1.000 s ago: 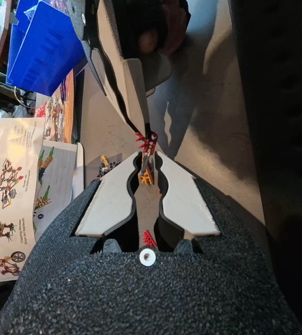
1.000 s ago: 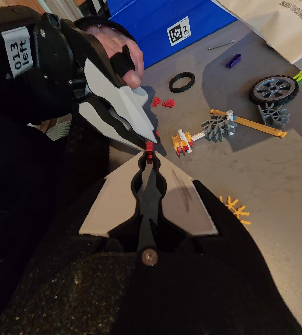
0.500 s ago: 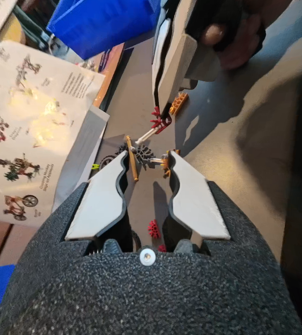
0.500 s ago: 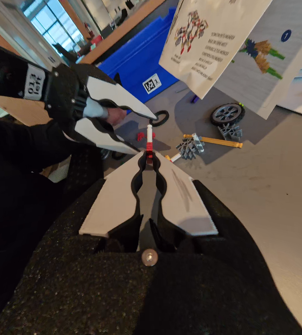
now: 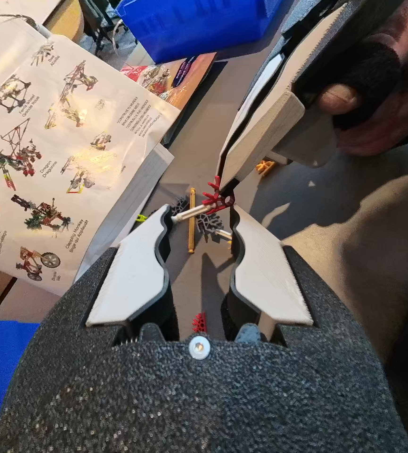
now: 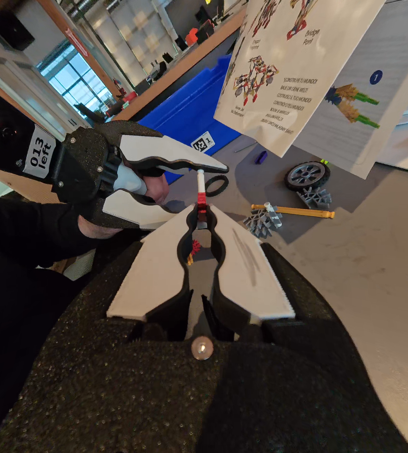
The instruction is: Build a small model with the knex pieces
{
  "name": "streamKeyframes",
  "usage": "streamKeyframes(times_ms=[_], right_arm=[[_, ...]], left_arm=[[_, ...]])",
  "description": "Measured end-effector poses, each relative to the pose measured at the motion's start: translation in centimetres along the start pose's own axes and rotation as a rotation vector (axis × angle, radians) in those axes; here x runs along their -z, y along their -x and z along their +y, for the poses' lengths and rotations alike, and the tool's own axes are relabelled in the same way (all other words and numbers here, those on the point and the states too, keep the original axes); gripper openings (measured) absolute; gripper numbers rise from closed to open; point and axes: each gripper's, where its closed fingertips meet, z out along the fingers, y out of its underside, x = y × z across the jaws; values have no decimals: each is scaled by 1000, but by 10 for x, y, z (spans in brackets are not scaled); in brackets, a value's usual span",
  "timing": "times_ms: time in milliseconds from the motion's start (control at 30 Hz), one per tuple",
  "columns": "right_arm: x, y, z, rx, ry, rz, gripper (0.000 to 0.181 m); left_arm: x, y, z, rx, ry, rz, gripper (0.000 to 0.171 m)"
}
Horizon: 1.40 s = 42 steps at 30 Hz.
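My right gripper is shut on a small red connector with a short white rod plugged into it, held above the grey table. My left gripper is open and holds nothing. The rod lies across its gap, and its free end touches one of the left fingertips. In the left wrist view the right gripper comes in from the upper right with the red connector and white rod. In the right wrist view the left gripper reaches in from the left.
On the table lie a grey connector cluster on a yellow rod, a spoked wheel, a black tyre ring, a purple piece and loose red and orange connectors. An instruction sheet and a blue bin stand behind. Both grippers' tips are close together, under 4 cm apart.
My left gripper has opened wide. My right gripper has lifted the red connector with the white rod away from the table. Both views have tilted up.
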Motion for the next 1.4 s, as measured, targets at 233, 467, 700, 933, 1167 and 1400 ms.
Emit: streamKeyframes(times_ms=[233,467,700,933,1167,1400], right_arm=[[2,3,-5,19,-20,-9,5],[4,-2,-8,4,-46,0,5],[10,10,-21,0,-124,-80,5],[11,20,-25,-3,-154,-148,6],[5,7,-10,104,-50,-53,22],[18,-29,-5,225,42,138,23]], left_arm=[[1,5,1,-47,2,-10,14],[7,4,-2,162,-74,101,21],[22,3,-28,587,-314,445,17],[38,8,-44,840,-505,669,3],[43,17,-39,880,-495,754,2],[28,4,-3,863,-220,793,1]])
